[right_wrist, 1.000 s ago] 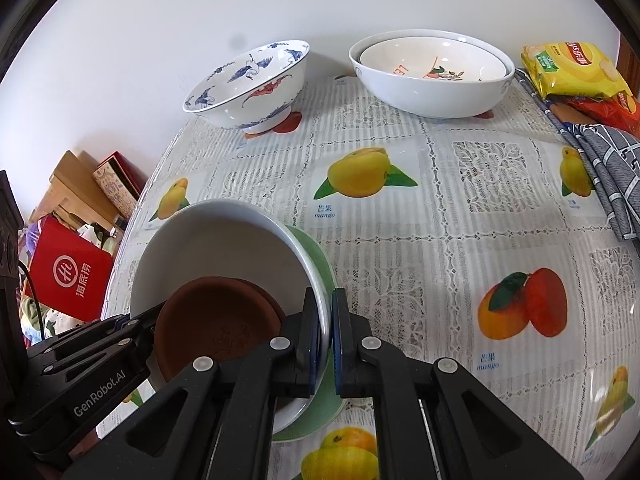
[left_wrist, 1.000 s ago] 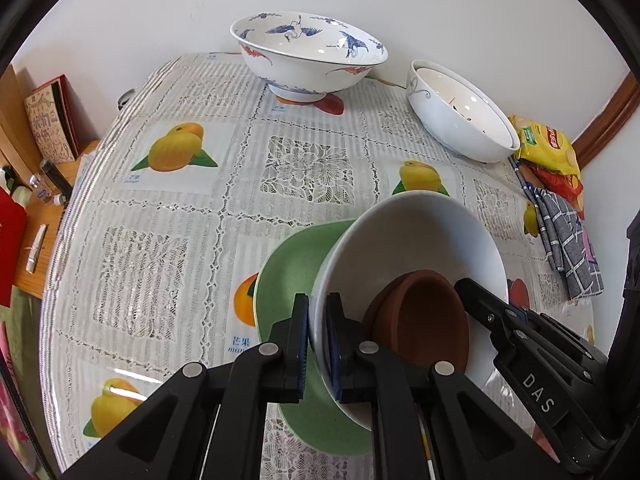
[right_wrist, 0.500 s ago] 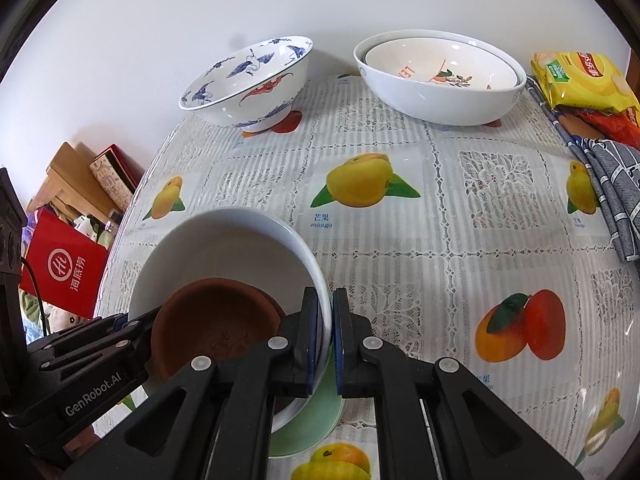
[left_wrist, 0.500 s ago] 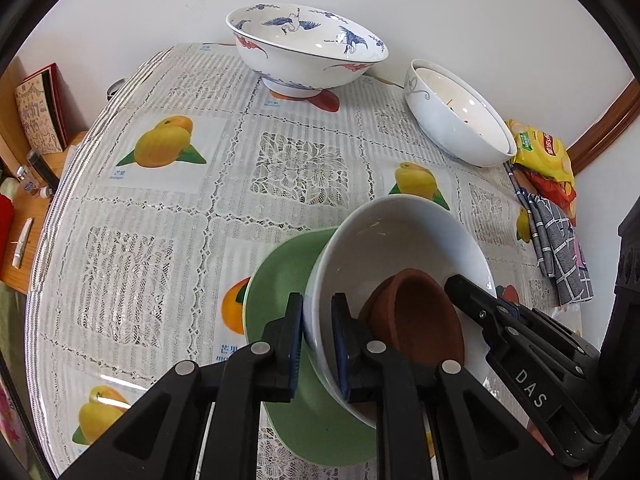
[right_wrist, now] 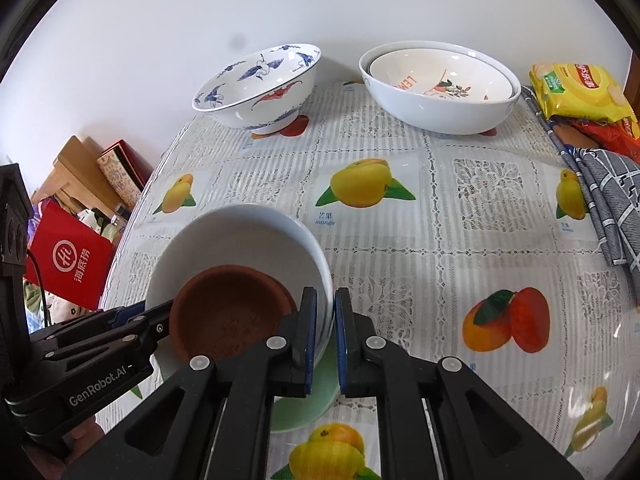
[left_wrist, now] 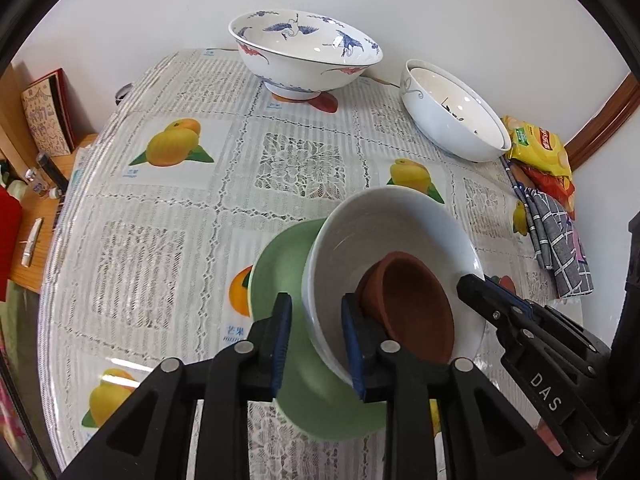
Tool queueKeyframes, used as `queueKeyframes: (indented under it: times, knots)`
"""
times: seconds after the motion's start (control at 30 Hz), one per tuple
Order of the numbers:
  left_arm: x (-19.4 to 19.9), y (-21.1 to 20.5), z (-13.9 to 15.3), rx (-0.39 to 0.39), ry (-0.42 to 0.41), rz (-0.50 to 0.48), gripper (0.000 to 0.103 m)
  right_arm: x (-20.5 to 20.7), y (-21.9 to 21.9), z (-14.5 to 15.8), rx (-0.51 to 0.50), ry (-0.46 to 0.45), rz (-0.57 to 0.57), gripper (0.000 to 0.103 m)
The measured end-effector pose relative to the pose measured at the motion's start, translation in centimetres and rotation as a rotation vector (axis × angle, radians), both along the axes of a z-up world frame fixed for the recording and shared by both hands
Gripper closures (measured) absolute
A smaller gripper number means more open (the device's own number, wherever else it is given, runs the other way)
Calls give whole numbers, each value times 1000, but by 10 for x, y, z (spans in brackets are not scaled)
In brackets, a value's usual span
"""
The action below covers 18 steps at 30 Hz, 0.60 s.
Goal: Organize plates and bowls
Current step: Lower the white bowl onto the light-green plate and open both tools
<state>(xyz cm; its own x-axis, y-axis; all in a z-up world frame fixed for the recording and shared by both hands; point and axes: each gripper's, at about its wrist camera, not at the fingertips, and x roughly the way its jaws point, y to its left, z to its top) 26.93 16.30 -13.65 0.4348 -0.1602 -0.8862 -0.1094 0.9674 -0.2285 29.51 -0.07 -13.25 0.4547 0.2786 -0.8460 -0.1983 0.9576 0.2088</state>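
Note:
A white bowl (left_wrist: 384,232) holds a small brown bowl (left_wrist: 416,300) and sits tilted on a green plate (left_wrist: 280,256). My left gripper (left_wrist: 318,340) straddles the white bowl's near rim with its jaws apart. My right gripper (right_wrist: 322,332) is shut on the bowl's opposite rim; the white bowl (right_wrist: 240,240), the brown bowl (right_wrist: 228,312) and the green plate (right_wrist: 304,408) also show in the right wrist view. Each gripper appears in the other's view, the right one (left_wrist: 520,320) and the left one (right_wrist: 132,320).
A blue crane-patterned bowl (left_wrist: 304,56) stands at the table's far side, with two nested white bowls (left_wrist: 452,116) to its right. Snack packets (left_wrist: 536,148) and a checked cloth (left_wrist: 560,236) lie at the right edge. A red bag (right_wrist: 68,260) lies beyond the left edge.
My left gripper's jaws have opened from the white bowl's rim. The stack has settled lower and closer to the table. My right gripper stays clamped.

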Motion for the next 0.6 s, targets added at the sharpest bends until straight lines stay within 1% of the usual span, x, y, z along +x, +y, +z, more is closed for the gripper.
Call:
queueKeyframes:
  times: [0.13,0.3,0.4,0.47,0.6]
  knots:
    - [-10,0,6,-3,-6,2,77,-8,-2,5,5,-5,-1,93]
    - [-24,-3,14,4,-14,0,72,-25,-4,13,7,-10,15,93]
    - [-34,-5,21,3,-23,2,71,-38,-6,19,9,-17,22,93]
    - [-43,-8,27,12,-32,2,71,-45,-9,24,9,-26,24,89]
    - [-65,-16,44,27,-70,-2,65,-69,-20,40,0,-57,12,81]
